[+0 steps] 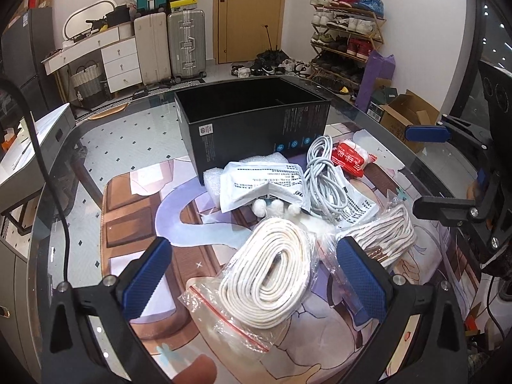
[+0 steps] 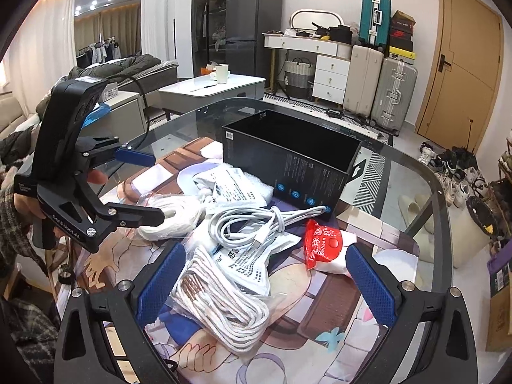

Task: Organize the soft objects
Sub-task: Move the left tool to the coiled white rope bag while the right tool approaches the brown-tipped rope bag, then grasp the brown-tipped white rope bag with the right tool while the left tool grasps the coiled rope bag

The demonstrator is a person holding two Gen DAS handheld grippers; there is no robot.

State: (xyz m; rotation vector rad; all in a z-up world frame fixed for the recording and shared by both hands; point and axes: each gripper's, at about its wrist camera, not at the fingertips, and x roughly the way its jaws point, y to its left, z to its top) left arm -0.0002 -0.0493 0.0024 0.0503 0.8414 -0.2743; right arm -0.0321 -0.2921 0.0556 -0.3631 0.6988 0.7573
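Both wrist views look down close over the bench (image 1: 96, 147); left faces the door (image 1: 251, 12), right the fridge (image 2: 252, 32); both share the black box (image 1: 252, 121).

Glass table (image 1: 96, 147): printed mat (image 1: 134, 224), black box (image 1: 252, 121), bagged ropes (image 1: 268, 268), white cable (image 1: 323, 176), red packet (image 1: 348, 156), possibly balloons

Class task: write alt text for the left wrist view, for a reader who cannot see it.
Open left tongs hang over a coil of white rope in a zip bag on a glass table. Behind it lie white packets, a white cable and an open black box. The right tongs stand open at the right edge.
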